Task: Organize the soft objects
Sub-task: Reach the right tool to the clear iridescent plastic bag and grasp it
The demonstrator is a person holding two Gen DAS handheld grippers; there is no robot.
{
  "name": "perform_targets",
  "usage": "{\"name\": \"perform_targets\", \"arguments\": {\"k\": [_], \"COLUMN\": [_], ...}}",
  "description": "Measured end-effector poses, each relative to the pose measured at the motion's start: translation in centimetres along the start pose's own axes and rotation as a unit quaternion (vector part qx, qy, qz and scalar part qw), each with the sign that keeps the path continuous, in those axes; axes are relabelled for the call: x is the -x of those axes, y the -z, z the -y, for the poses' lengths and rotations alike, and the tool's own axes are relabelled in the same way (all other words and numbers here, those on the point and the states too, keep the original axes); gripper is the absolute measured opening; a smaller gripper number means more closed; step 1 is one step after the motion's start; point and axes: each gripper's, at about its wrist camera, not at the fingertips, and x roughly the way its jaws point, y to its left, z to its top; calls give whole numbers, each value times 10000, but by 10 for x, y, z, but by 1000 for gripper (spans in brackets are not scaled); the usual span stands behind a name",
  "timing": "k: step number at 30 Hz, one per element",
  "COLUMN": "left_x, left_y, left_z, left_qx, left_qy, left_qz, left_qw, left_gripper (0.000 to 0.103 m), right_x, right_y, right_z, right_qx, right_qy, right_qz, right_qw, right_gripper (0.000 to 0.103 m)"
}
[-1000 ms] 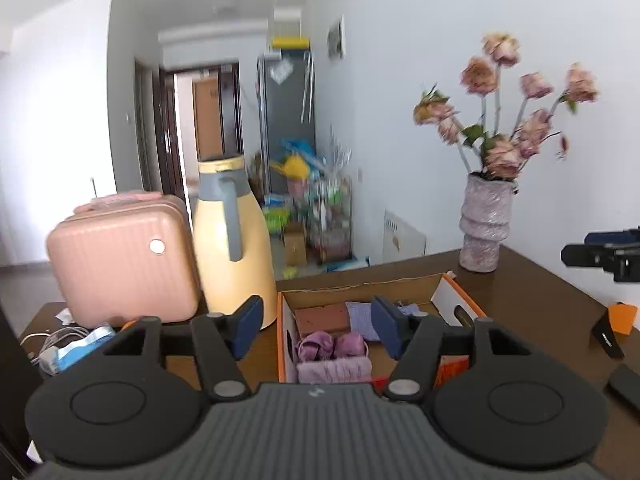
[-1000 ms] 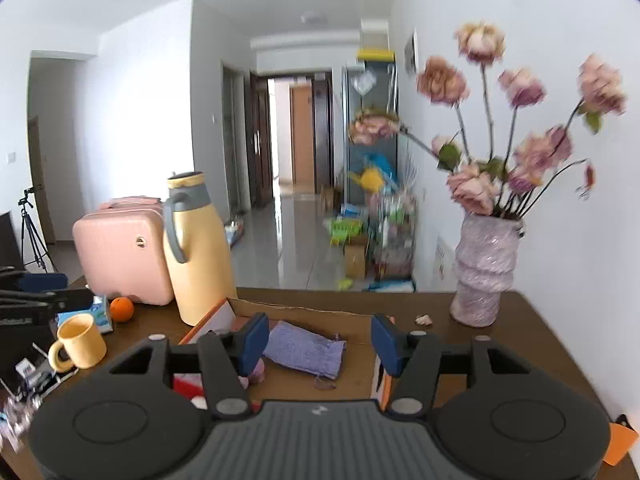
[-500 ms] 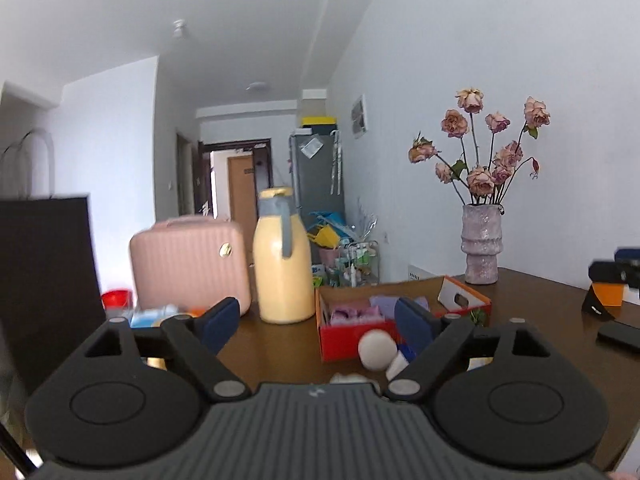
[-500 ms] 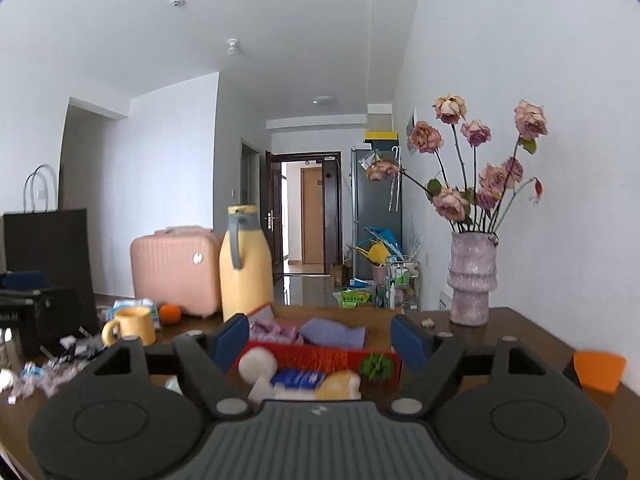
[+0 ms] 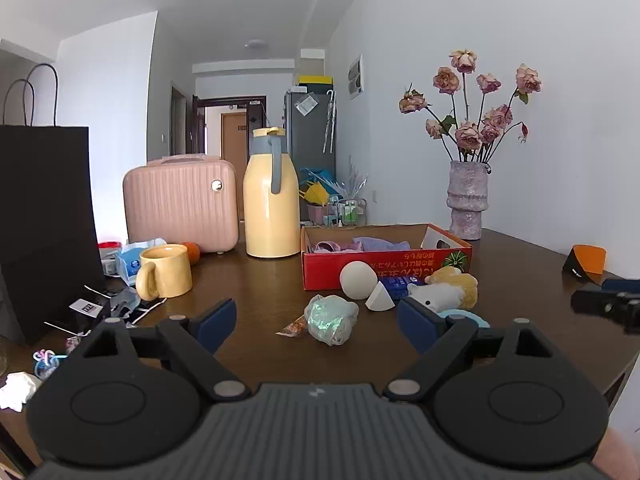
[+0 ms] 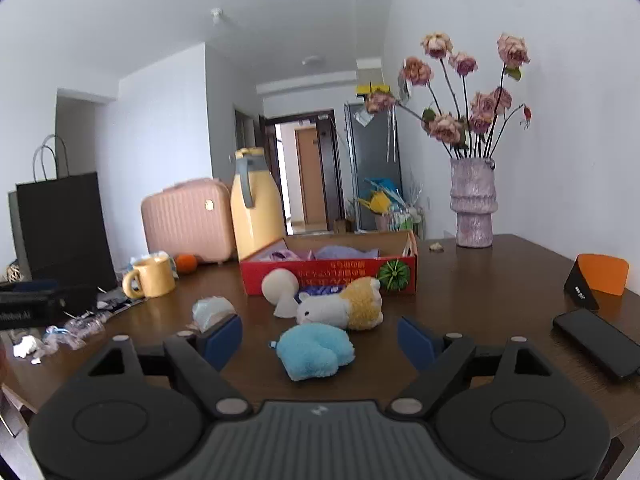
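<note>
I have the right hand-held gripper (image 6: pixel 320 338) nearest, jaws opening and empty, the blue plush cushion (image 6: pixel 315 350) lying crosswise on the surface (image 6: pixel 480 292) dead ahead between them, short of the red box (image 6: pixel 332 276).

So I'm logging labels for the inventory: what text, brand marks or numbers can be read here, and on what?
Red cardboard box, front wall: a row of yellow characters, upside down, not legible.
Black device at the left edge: white lettering, cut off, unreadable.
Black-and-orange wedge-shaped stand: small white print, too small.
Small blue packet by the box: print too blurred.
Nothing else readable.
</note>
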Motion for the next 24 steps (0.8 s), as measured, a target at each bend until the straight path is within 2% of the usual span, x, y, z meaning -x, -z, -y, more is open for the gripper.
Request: {"name": "perform_targets", "arguments": {"k": [5, 9, 13, 16, 24], "left_x": [-25, -53, -82, -107, -169], "left_y": [-4, -5, -7, -8, -7], "left_z": [-3, 5, 14, 24, 26], "left_qx": [76, -60, -31, -226, -277], "left_qy": [-6, -21, 147, 219, 153], "left_qz": [-166, -365, -544, -621, -848], "left_qw": [9998, 9993, 9984, 9976, 9959], "left_gripper": [90, 90, 90, 90, 90], "right_x": [-27, -52, -85, -106, -149], "right_y": [4, 5, 2, 2, 4], "right_z": [2, 11, 20, 24, 19], "right_qx": [-89, -168, -332, -458, -378], "right_qy": [-106, -93, -28, -19, -315], "right_qz": [-203, -372, -657, -793, -1146], "right_qw": [9997, 9991, 9973, 9958, 9922], "right_gripper": [84, 84, 84, 84, 84]}}
